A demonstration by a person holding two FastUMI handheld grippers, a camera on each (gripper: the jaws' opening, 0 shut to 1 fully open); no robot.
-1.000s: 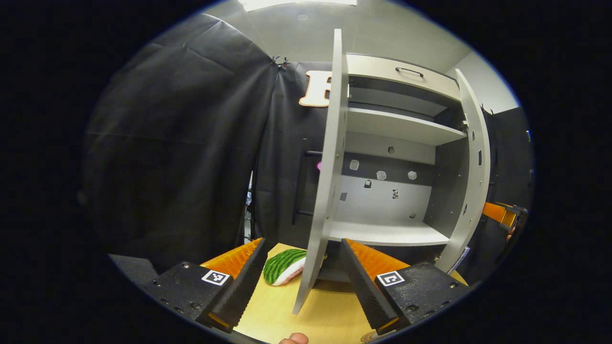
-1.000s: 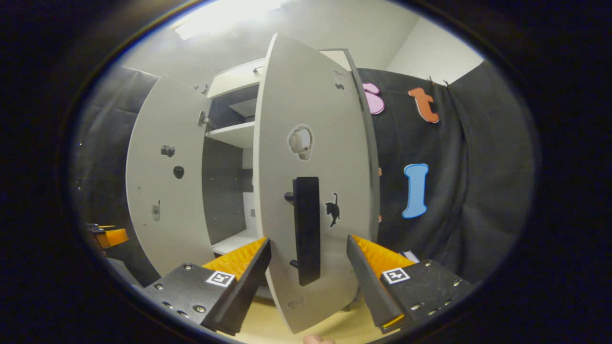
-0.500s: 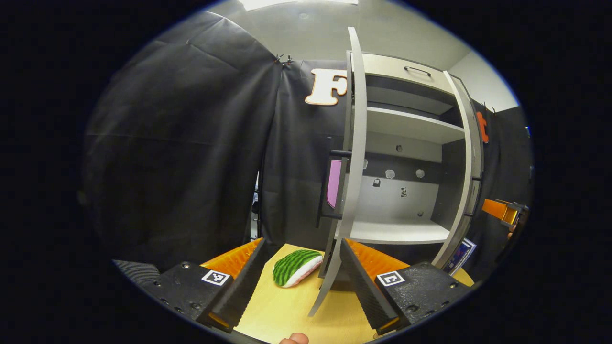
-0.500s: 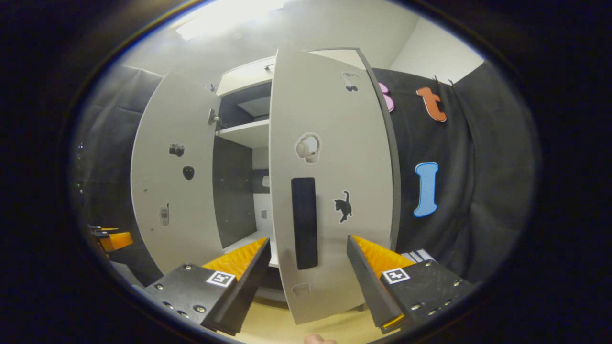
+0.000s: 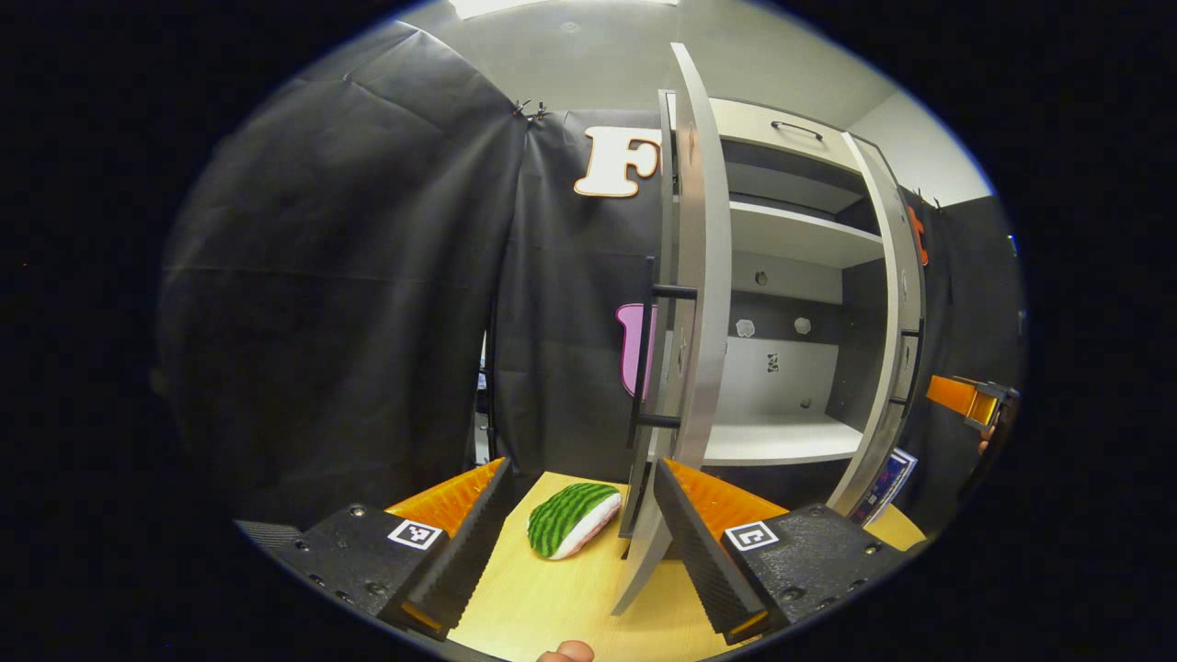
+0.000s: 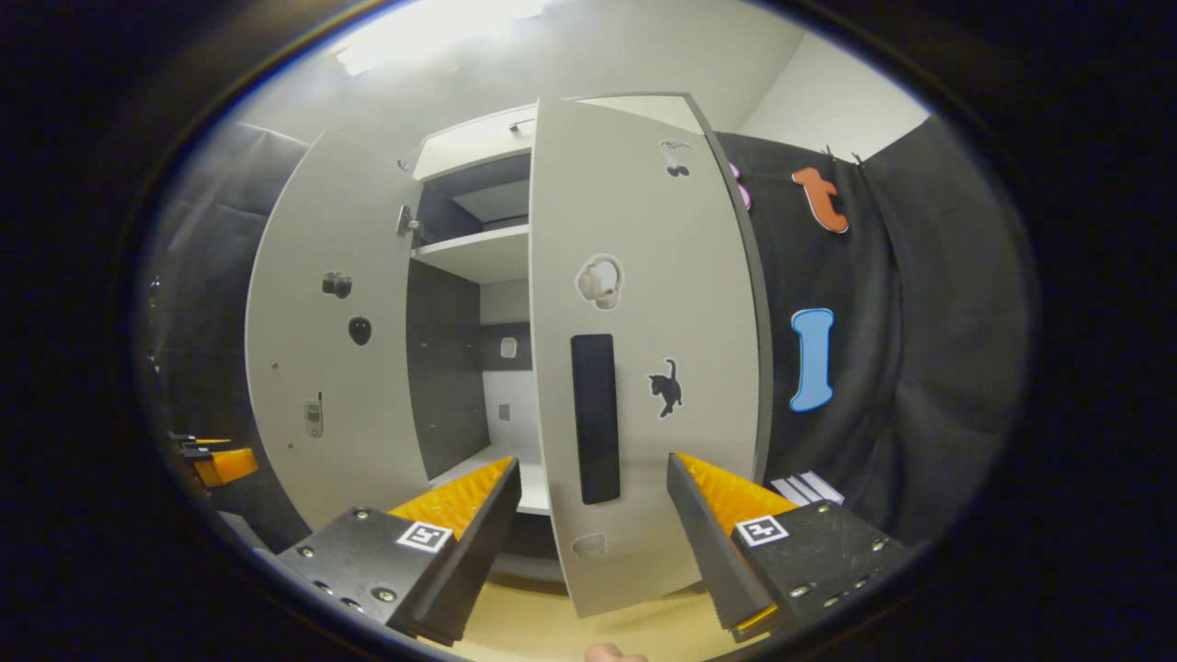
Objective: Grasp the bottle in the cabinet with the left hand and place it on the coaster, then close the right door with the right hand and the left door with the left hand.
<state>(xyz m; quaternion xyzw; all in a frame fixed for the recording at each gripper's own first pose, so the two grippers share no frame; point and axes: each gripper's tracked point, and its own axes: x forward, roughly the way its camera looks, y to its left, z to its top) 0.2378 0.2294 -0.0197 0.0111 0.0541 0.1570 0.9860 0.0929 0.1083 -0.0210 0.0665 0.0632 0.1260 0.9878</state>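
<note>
The pale grey cabinet (image 5: pixel 782 230) stands on a wooden table (image 5: pixel 552 598) with both doors partly open. In the left gripper view its left door (image 5: pixel 699 276) is seen nearly edge-on, with the black handle (image 5: pixel 644 359) on the outer side. That door's lower corner sits between the fingers of my open left gripper (image 5: pixel 579 552), close to the right finger (image 5: pixel 690 542). In the right gripper view the right door (image 6: pixel 644 322) faces me, black handle (image 6: pixel 595 418) in the middle. Its lower part hangs between the fingers of my open right gripper (image 6: pixel 593 542). The shelves (image 5: pixel 782 441) are bare.
A watermelon-patterned soft thing (image 5: pixel 565 519) lies on the table left of the left door. The left door's inner face (image 6: pixel 322 349) carries small stickers. The other gripper (image 5: pixel 965 400) shows beyond the right door (image 5: pixel 897 303). Black cloth walls stand on both sides.
Both doors have swung toward the cabinet. The left door now shows its handle side, the right door faces the right gripper more squarely. Both grippers stayed open.
</note>
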